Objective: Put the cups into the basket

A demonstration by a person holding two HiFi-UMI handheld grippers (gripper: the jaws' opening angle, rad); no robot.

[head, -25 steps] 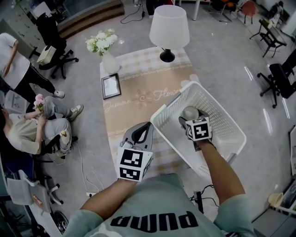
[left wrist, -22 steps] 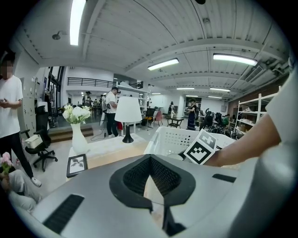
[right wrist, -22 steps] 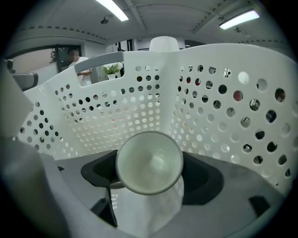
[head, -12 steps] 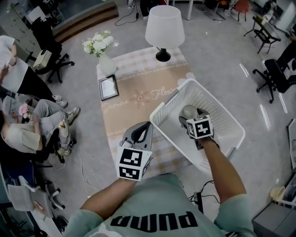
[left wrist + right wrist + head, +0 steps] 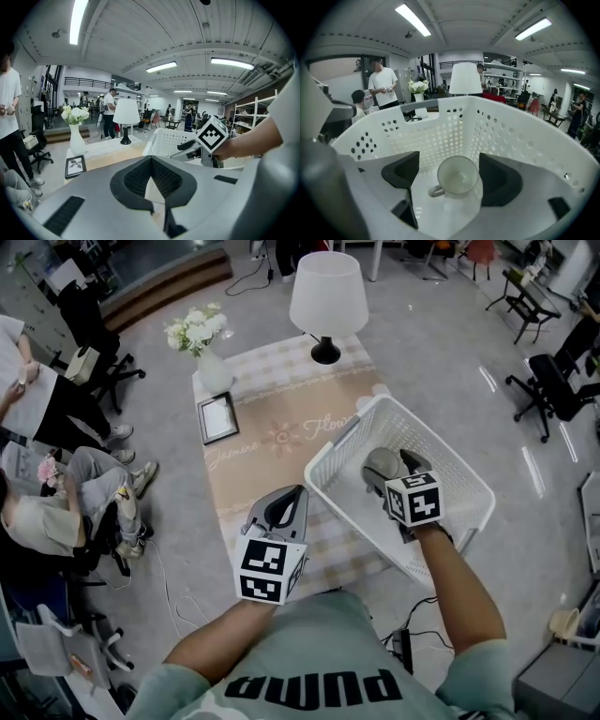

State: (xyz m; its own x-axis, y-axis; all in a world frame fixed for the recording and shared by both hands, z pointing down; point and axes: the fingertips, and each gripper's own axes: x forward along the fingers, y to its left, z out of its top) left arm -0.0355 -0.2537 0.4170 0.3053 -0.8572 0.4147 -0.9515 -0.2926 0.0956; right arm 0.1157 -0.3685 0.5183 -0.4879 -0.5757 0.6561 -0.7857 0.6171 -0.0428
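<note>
Your right gripper (image 5: 449, 176) stands open inside the basket (image 5: 455, 479), the cup (image 5: 380, 465) upright between its jaws, while your left gripper (image 5: 291, 499), closed and empty, is near-left outside.

Perforated white plastic basket (image 5: 440, 136); smooth, faintly glossy cup (image 5: 457, 176); matt woven tablecloth (image 5: 281, 442)

Basket (image 5: 459, 488) showing white, walls dotted with round holes. Cup (image 5: 457, 176) looking pale off-white. Left hand-held gripper (image 5: 292, 498) and right hand-held gripper (image 5: 394, 465) wearing grey shells, black pads, black-and-white square markers. Surface cloth (image 5: 281, 442) showing beige, checked bands at ends. Lamp (image 5: 326, 296) showing white shade, black base.
</note>
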